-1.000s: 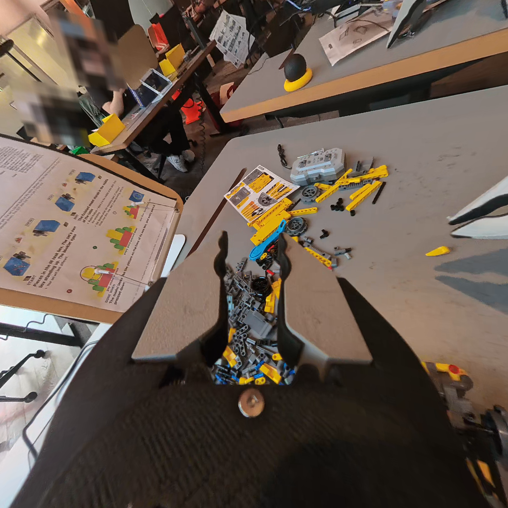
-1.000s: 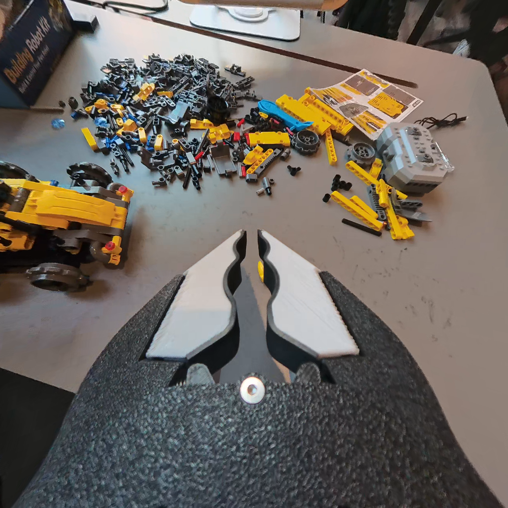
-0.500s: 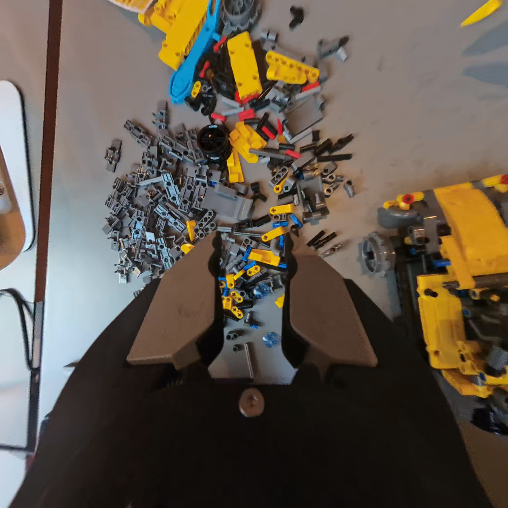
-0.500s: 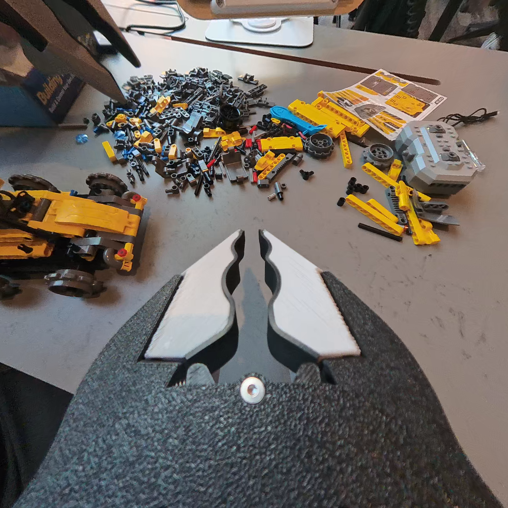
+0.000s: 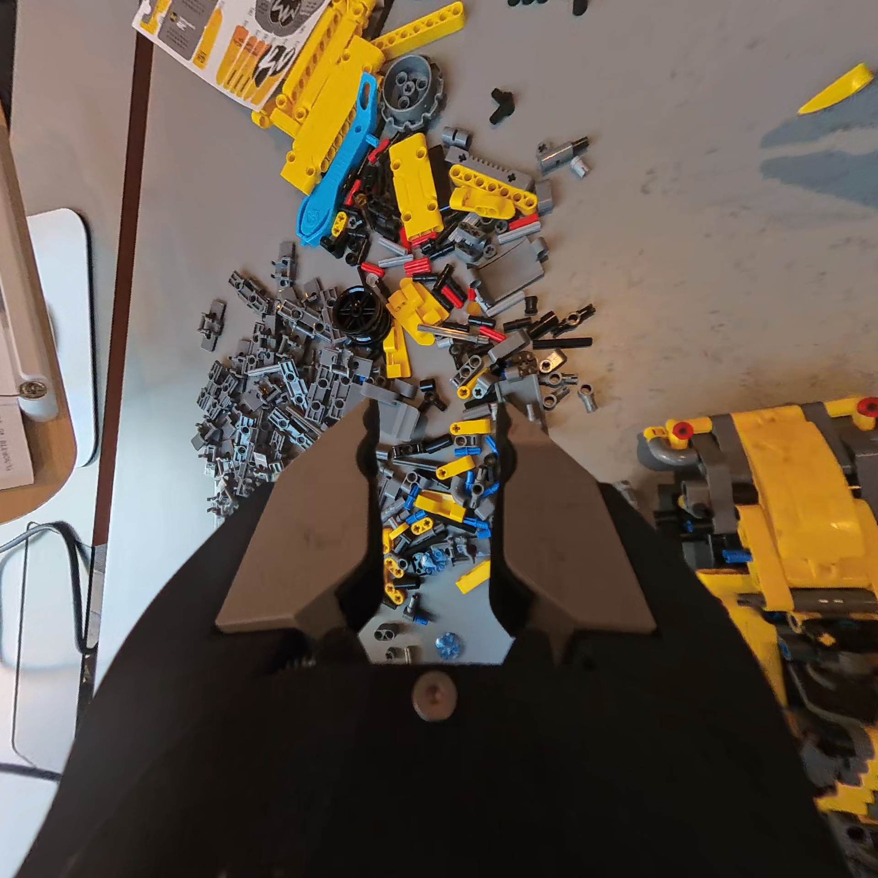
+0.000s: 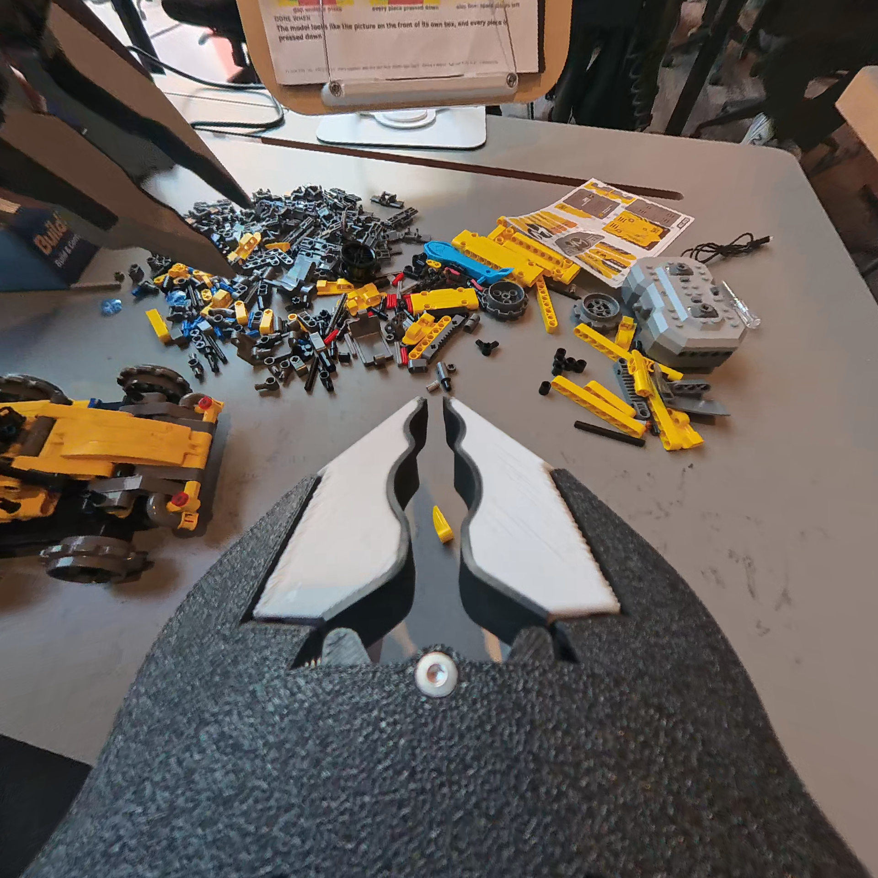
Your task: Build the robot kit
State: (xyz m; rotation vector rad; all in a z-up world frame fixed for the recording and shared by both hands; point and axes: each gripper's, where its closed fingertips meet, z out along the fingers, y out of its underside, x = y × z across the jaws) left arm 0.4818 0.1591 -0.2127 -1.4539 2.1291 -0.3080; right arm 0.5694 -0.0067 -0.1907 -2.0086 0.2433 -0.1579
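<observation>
My left gripper [image 5: 435, 406] is open and empty. It points straight down over a pile of loose grey, black, yellow and blue building pieces [image 5: 427, 332] and hovers just above them. It also shows at the upper left of the right wrist view [image 6: 240, 237], over the pile [image 6: 309, 294]. My right gripper [image 6: 434, 401] is shut and holds nothing. It is above bare table in front of the pile. A small yellow curved piece [image 6: 443, 525] lies on the table under its fingers. A part-built yellow vehicle [image 6: 109, 442] stands to its left and also shows in the left wrist view [image 5: 784, 522].
A blue tool [image 6: 465, 259], yellow beams [image 6: 603, 404], a grey block [image 6: 684, 309] and a sticker sheet [image 6: 603, 228] lie at the right. A stand holding a printed sheet [image 6: 404, 47] is behind the pile, and a blue box [image 6: 42, 252] is at the left. One gripper's finger ends stand about 20 cm off the other's.
My left gripper has tipped down from facing across the room to looking straight down on the pile, and has come closer to it. The small yellow piece now shows farther back between my right gripper's fingers.
</observation>
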